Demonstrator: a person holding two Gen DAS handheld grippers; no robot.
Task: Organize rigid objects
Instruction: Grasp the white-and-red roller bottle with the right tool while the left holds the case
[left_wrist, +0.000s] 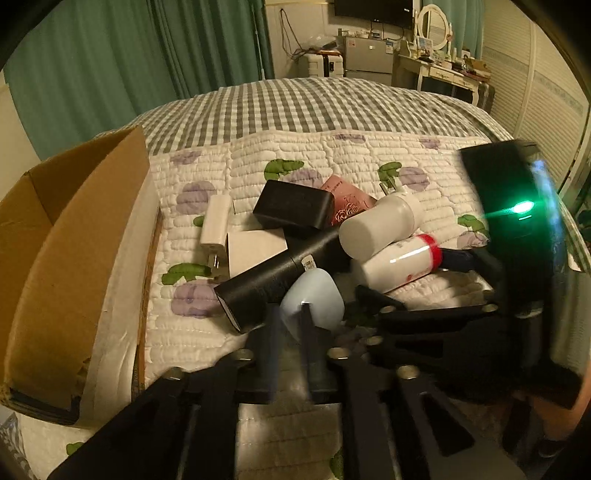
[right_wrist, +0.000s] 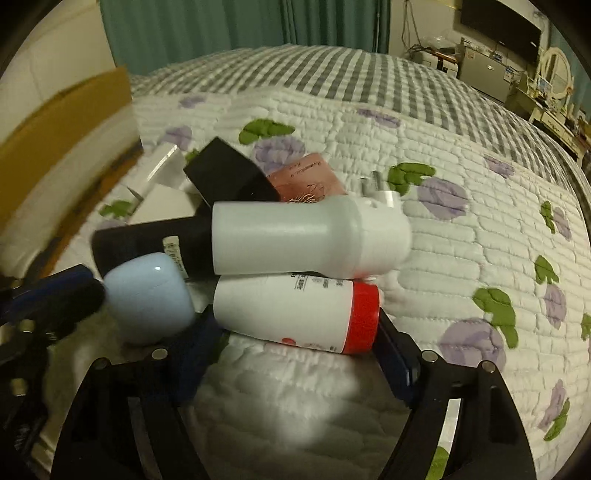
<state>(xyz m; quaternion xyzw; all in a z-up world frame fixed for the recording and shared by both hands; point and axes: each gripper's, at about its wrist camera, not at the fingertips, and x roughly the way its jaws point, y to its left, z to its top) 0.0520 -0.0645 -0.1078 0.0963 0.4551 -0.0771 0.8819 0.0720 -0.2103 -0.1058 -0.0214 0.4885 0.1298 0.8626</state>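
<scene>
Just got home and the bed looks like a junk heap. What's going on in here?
Someone with a handheld gripper in each hand is sorting a pile of small items on the quilt. The left gripper has its jaws against the pale blue case. The right gripper has its jaws open around the red-capped white bottle, ends at either jaw. The open cardboard box sits at the left; nothing visibly packed yet.
</scene>
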